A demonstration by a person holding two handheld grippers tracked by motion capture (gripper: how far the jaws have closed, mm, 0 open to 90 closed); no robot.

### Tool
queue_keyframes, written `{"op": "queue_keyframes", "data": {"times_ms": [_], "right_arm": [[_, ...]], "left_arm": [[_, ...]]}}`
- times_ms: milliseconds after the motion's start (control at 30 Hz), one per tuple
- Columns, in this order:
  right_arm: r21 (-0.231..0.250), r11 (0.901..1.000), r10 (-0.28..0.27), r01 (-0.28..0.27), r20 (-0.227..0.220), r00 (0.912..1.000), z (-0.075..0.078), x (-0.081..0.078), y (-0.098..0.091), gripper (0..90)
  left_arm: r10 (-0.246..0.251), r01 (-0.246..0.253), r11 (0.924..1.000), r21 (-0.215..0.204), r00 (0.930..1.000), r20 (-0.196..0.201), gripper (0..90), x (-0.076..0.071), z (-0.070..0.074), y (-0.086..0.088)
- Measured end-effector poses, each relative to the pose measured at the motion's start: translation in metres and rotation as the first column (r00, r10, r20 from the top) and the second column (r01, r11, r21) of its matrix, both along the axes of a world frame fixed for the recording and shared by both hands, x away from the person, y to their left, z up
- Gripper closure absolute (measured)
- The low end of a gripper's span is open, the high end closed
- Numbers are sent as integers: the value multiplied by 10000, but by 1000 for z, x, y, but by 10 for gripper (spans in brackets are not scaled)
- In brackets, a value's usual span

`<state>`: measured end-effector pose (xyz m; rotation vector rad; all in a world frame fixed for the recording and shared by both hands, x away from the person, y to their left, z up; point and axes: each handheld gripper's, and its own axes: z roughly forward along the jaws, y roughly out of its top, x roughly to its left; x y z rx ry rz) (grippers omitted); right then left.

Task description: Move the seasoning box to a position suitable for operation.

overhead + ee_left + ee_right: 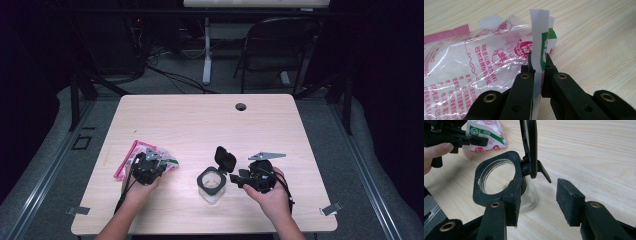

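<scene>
My left tool (539,65) is pinched shut on the upright edge of the crinkled clear plastic bag with pink printing and a green-and-white label (486,57), whose long body trails off to one side, flat on the pale wooden counter (599,30). My right tool (537,202) stands wide, holding nothing; one pad sits just beside the black square collar of the clear glass jar with the hinged black lid flipped up (499,180), the other well clear. Seen from above, the jar (212,182) lies between my hands, nearer the right one, so I judge the bag must travel rightward toward its open mouth.
</scene>
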<state>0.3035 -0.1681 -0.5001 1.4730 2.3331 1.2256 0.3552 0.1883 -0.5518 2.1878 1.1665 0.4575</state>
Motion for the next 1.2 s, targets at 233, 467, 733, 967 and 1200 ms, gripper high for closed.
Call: {"op": "queue_keyframes", "data": {"times_ms": [233,467,733,967,1200], "right_arm": [[66,10000,-36,36,19,10000,-1,0,0,548],[75,10000,-58,58,-8,10000,0,0,-1,549],[97,9999,-113,113,1,9999,0,0,-2,548],[70,9999,-108,108,2,9999,0,0,-3,548],[90,9999,-126,126,0,9999,0,0,-2,548]], "left_arm": [[-154,154,9999,-53,9999,-78,900,-1,9,5],[-274,273,9995,-132,9996,-103,900,-2,20,11],[-378,377,9992,-115,9992,-90,900,-4,35,21],[-287,287,9993,-235,9996,-2,900,-3,51,33],[-220,220,9993,-311,9998,22,900,-1,62,43]]}}
